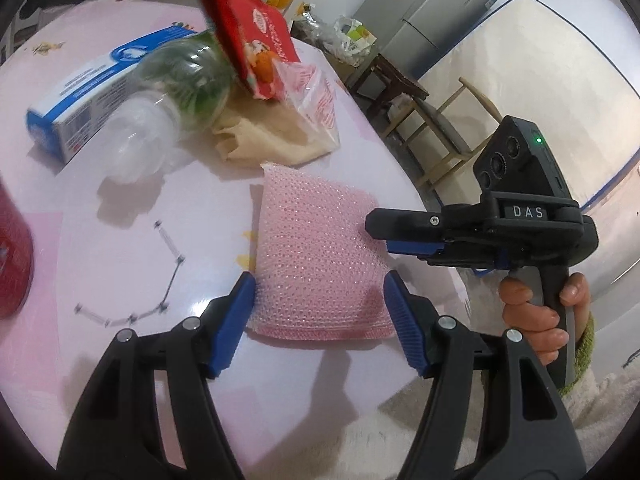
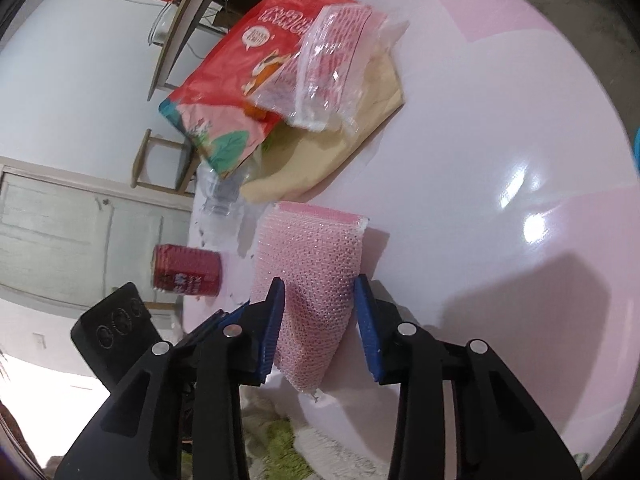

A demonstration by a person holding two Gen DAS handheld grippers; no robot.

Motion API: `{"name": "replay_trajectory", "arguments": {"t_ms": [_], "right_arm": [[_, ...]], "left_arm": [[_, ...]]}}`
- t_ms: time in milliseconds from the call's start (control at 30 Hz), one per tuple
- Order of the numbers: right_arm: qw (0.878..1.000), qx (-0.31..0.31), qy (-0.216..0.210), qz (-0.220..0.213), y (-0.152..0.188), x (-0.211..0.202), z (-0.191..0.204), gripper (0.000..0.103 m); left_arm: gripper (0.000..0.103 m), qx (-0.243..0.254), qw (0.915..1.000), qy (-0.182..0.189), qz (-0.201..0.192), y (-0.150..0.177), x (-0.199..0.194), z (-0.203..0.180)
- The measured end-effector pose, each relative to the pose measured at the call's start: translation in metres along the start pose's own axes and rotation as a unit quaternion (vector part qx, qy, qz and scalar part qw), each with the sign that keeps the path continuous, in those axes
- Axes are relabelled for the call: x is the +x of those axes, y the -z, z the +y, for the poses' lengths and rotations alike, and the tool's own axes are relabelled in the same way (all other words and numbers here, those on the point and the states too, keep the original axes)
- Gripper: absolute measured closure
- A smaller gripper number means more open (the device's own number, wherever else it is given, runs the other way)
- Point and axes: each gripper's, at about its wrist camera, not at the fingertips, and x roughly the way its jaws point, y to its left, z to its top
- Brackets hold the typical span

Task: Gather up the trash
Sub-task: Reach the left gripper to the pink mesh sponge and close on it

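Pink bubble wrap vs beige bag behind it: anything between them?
Bare tabletop only. In the left wrist view, a narrow strip separates the pink bubble wrap from the beige bag.

The bubble wrap [image 1: 320,256] is pink and dotted all over with small bubbles. The table [image 1: 120,208] is pale pink. The snack bag [image 1: 248,36] is red, the box [image 1: 100,88] white and blue, the can [image 2: 186,274] red, and the gripper pads [image 1: 236,320] blue.

red can [image 1: 12,256] cropped, bottle [image 2: 220,196] blurred
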Motion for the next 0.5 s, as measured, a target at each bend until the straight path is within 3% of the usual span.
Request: {"name": "replay_trajectory", "arguments": {"t_ms": [167,300,500], "right_arm": [[0.999,-0.002,-0.025,0.036,0.014,0.019,0.011,0.068],[0.997,-0.011,-0.045,0.066,0.025,0.035,0.024,0.068],[0.998,-0.021,-0.040,0.050,0.026,0.033,0.032,0.068]], "left_arm": [[0.041,-0.012,0.9999,-0.006,0.003,0.013,-0.019,0.010],[0.033,-0.012,0.9996,-0.024,-0.003,0.027,-0.042,0.017],[0.020,-0.003,0.9986,-0.046,-0.026,0.025,-0.054,0.013]]}}
